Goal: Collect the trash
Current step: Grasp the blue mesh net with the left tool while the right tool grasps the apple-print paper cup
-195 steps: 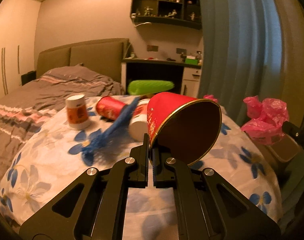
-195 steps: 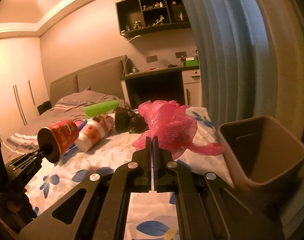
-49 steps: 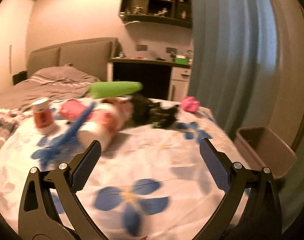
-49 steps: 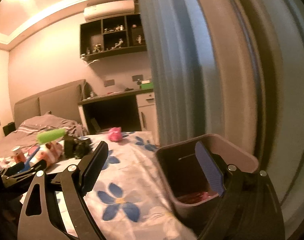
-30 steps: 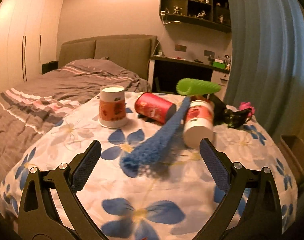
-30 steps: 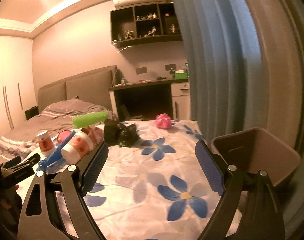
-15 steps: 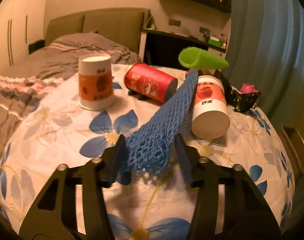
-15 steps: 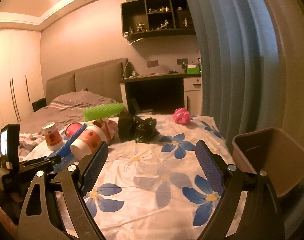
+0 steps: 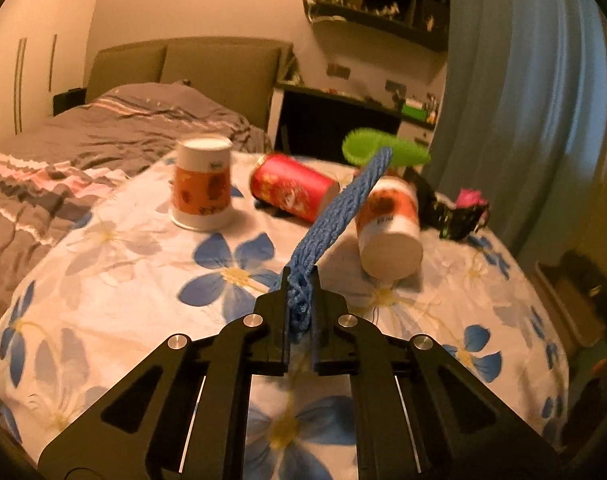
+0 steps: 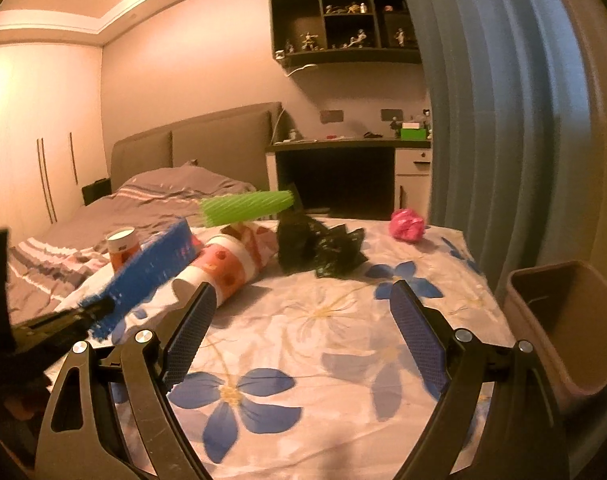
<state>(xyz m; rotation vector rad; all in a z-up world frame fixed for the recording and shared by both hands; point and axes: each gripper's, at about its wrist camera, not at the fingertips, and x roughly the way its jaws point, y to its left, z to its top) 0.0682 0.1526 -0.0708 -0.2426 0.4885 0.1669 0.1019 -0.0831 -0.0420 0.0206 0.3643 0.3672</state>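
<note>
blue net [image 9: 335, 216]: clamped in left gripper [image 9: 300, 300]; right gripper [image 10: 299, 320] gaping, empty; cups, bags (unbinned) await bin [image 10: 559, 320].

**Materials and finishes on your bed**

- Blue foam-net sleeve [image 9: 335, 216]: soft, open-weave mesh, rough; you have it pinched in the left gripper [image 9: 299, 300], matt black plastic with bright metal screws.
- Green foam-net sleeve [image 10: 247, 204]: same ribbed mesh.
- Red paper cup [image 9: 293, 190]: smooth, slightly glossy.
- White-and-orange paper cups [image 9: 201, 184]: smooth, matt.
- Black plastic bag [image 10: 319, 248]: crinkled, shiny.
- Floral bedsheet [image 10: 343, 340]: matt woven cloth.
- Right gripper's pads [image 10: 189, 330]: finely textured rubber.
- Brown bin [image 10: 563, 320]: smooth matt plastic.
</note>
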